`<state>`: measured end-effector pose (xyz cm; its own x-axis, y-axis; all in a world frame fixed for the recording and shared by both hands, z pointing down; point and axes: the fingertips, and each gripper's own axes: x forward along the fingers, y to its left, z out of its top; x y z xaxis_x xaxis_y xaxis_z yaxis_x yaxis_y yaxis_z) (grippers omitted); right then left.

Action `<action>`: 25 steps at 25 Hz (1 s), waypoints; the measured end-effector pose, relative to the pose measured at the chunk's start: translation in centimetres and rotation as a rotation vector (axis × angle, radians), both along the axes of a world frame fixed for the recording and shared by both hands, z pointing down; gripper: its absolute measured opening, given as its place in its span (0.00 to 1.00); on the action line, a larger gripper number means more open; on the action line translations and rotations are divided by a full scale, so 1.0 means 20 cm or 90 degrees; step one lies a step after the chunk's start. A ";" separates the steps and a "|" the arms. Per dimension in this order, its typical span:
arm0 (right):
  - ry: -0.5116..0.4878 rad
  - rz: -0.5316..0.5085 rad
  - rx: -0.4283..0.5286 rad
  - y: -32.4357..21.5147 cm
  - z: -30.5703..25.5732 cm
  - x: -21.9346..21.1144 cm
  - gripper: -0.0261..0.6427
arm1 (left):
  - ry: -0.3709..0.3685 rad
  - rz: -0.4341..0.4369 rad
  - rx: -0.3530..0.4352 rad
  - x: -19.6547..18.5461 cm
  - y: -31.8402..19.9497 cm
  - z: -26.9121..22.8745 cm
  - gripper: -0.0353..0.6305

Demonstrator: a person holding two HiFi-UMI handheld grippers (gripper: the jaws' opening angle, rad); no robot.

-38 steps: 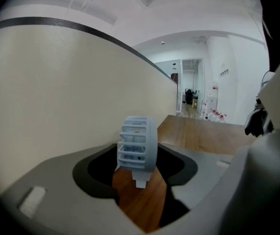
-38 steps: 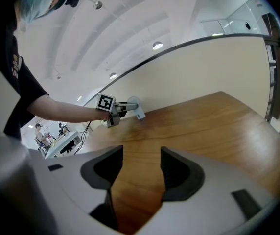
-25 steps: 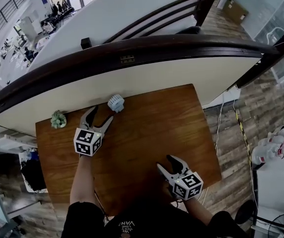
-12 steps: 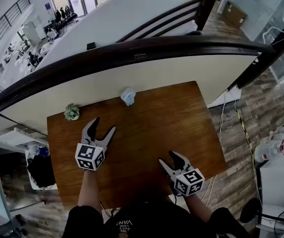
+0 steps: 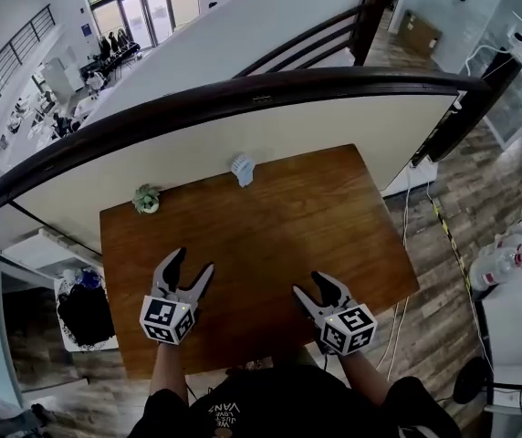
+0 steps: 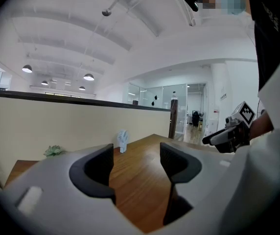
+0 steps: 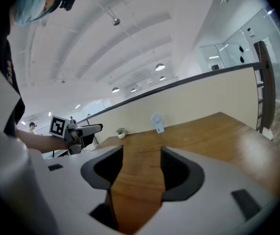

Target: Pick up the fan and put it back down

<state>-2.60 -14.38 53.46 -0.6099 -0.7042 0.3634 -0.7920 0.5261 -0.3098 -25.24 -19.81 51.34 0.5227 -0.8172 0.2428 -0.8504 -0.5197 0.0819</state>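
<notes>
From overhead, the fan (image 5: 243,167) stands at the far edge of the surface (image 5: 270,226), well apart from the left hand-held gripper (image 5: 191,265) and the right hand-held gripper (image 5: 311,287). The left gripper view shows jaws wide, nothing between. The right gripper view shows the same. A long, hasty reach could knock the small fan over.

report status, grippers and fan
Left gripper open, empty. Right gripper open, empty. Fan upright at table far edge, untouched. Plant left of it, out of the way.
</notes>
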 end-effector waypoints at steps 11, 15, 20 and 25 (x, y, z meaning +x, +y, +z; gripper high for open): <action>-0.008 0.030 0.027 0.27 -0.04 -0.08 0.35 | -0.023 0.043 0.026 0.00 0.41 -0.06 0.30; -0.005 0.033 0.033 0.35 -0.05 -0.12 0.35 | -0.040 0.061 0.037 -0.02 0.52 -0.05 0.14; -0.002 0.038 0.039 0.41 -0.05 -0.17 0.35 | -0.040 0.060 0.035 -0.05 0.64 -0.03 0.07; 0.013 0.038 0.041 0.47 -0.04 -0.22 0.35 | -0.034 0.075 0.019 -0.03 0.76 -0.01 0.07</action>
<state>-6.97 -4.91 52.63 -0.5584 -0.7618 0.3283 -0.8288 0.4956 -0.2596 -25.89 -4.66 51.17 0.6020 -0.7587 0.2491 -0.7865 -0.6173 0.0204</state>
